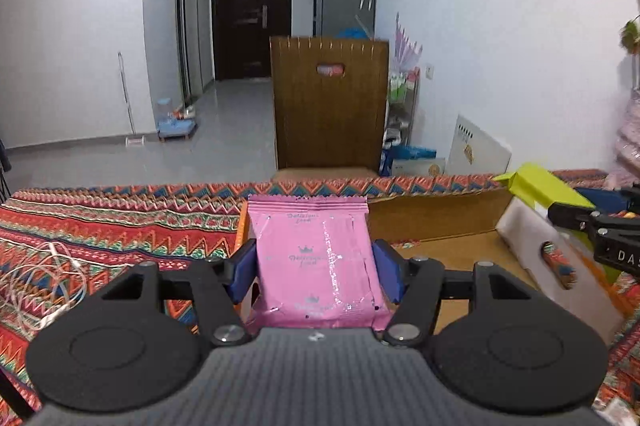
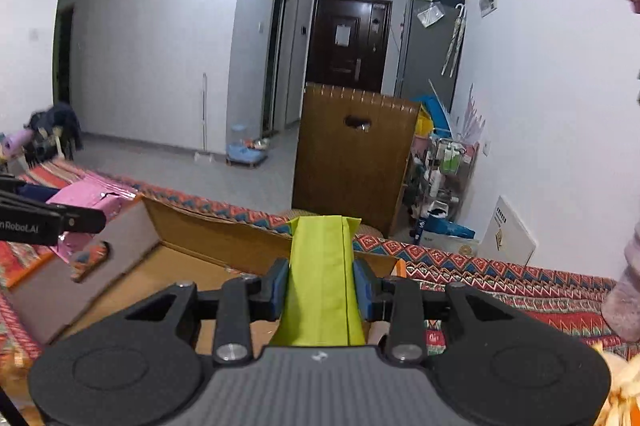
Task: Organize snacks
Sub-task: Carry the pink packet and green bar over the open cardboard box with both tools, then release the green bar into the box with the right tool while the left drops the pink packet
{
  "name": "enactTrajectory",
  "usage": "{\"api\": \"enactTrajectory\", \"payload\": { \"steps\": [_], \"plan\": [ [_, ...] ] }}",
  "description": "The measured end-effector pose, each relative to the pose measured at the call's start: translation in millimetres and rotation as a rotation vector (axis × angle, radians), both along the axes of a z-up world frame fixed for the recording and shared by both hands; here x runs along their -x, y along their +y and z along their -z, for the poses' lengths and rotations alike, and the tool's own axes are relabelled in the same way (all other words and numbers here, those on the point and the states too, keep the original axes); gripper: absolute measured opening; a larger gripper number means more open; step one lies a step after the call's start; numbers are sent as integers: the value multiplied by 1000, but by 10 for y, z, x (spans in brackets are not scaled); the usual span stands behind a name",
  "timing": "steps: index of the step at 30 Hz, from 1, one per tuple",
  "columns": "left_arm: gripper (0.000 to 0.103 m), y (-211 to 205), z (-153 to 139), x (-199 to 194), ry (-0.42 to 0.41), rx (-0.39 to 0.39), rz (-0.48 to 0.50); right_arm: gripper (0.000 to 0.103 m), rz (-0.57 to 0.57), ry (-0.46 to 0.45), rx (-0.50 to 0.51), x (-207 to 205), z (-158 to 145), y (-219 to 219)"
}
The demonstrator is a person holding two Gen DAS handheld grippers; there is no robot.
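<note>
Pink packet [image 1: 316, 262], green packet [image 2: 322, 278] above cardboard box [image 2: 224, 238].

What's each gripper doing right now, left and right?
Left gripper: shut on the flat pink foil snack packet.
Right gripper: shut on the lime-green folded snack packet.

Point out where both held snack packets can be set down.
The brown cardboard box floor is bare between its far wall and its white handled end wall: room for both. The patterned tablecloth left of the box is free up to the white cable. The far right edge is crowded.
</note>
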State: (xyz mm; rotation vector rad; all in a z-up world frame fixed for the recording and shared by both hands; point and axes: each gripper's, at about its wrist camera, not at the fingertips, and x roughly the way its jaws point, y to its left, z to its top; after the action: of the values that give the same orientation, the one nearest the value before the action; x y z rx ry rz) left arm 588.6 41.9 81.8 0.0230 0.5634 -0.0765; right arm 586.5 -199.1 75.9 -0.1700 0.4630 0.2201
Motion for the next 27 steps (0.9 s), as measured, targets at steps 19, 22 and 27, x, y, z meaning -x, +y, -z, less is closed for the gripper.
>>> {"api": "enactTrajectory", "payload": {
  "steps": [19, 22, 27],
  "plan": [
    [76, 123, 395, -591, 148, 34, 23, 39, 11, 373, 162, -891, 464, 179],
    [77, 137, 346, -523, 153, 43, 16, 39, 10, 394, 147, -873, 461, 155],
    [80, 179, 127, -340, 127, 47, 4, 36, 22, 421, 117, -789, 420, 103]
  ]
}}
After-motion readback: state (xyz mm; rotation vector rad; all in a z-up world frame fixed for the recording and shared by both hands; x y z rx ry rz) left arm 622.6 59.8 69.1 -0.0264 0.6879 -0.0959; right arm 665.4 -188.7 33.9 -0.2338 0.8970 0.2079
